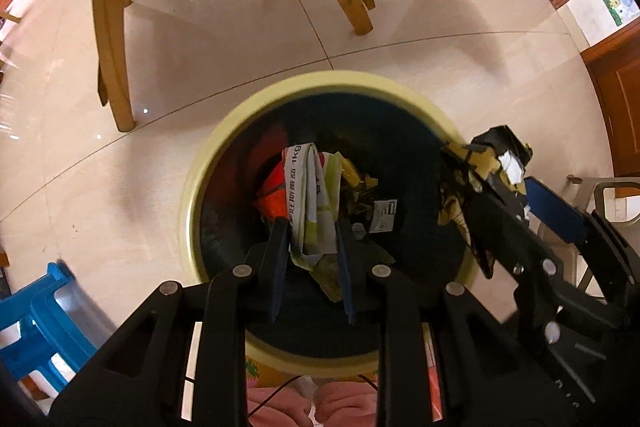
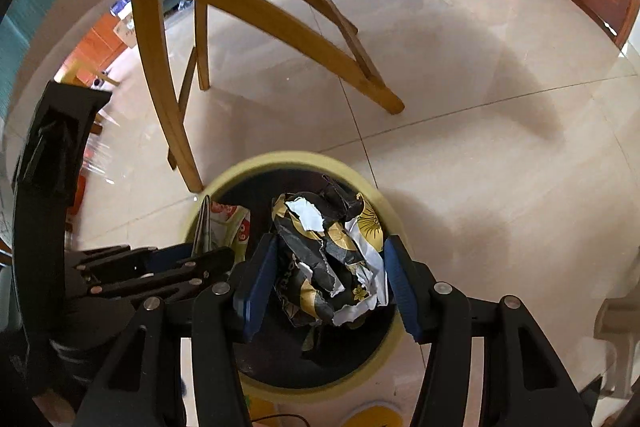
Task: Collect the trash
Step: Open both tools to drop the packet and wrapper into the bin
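Left wrist view: the left gripper [image 1: 312, 227] is clamped on a folded white-and-green printed wrapper [image 1: 310, 203] over the round pale-yellow-rimmed trash bin [image 1: 192, 187]. The right gripper [image 2: 328, 259] clamps a crumpled black-and-gold wrapper [image 2: 332, 259] above the same bin.

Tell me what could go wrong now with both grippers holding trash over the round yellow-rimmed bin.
The crumpled black, gold and white wrapper in the right gripper sits near the round yellow-rimmed bin edge, so it may catch the rim or spill out. The folded printed packet in the left gripper could snag on its fingers.
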A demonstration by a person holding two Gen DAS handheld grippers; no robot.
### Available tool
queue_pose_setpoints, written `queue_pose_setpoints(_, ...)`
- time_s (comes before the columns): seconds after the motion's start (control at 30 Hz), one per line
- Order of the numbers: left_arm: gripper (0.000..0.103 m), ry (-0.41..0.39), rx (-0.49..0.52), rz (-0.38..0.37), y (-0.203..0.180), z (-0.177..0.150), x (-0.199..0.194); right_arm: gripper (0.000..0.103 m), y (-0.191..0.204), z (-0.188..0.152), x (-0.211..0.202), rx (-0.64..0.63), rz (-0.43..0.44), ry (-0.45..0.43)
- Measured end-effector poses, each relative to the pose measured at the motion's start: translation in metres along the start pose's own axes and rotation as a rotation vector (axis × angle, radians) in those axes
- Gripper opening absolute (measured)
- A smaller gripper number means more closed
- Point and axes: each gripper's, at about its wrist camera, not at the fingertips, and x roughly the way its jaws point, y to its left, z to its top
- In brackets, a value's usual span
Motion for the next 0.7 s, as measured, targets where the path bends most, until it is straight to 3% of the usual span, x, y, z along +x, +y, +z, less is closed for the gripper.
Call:
queue_pose_setpoints(0.17, 0.024, -0.004, 0.01, -0.025, 0.009, -0.004, 0.008, 0.057, 0.002, -0.008, 0.017, 0.0, 0.012, 0.01)
queue_pose_setpoints(0.37, 0.041, -0.025, 0.015, -0.028, 0.018, -0.004, -0.002, 0.06, -0.003, -0.013, 0.029, 0.016, 0.035, 0.018)
queue_pose_setpoints(0.53, 0.063, -0.061, -0.016, -0.021, 0.03, -0.002, -0.021, 0.065, -0.007, -0.011, 0.033, 0.041, 0.066, -0.001)
queue_pose_setpoints(0.7, 0.074, -0.11, -0.041, 0.002, 0.039, 0.001, -0.038, 0.068, -0.009, -0.01, 0.027, 0.052, 0.088, -0.02)
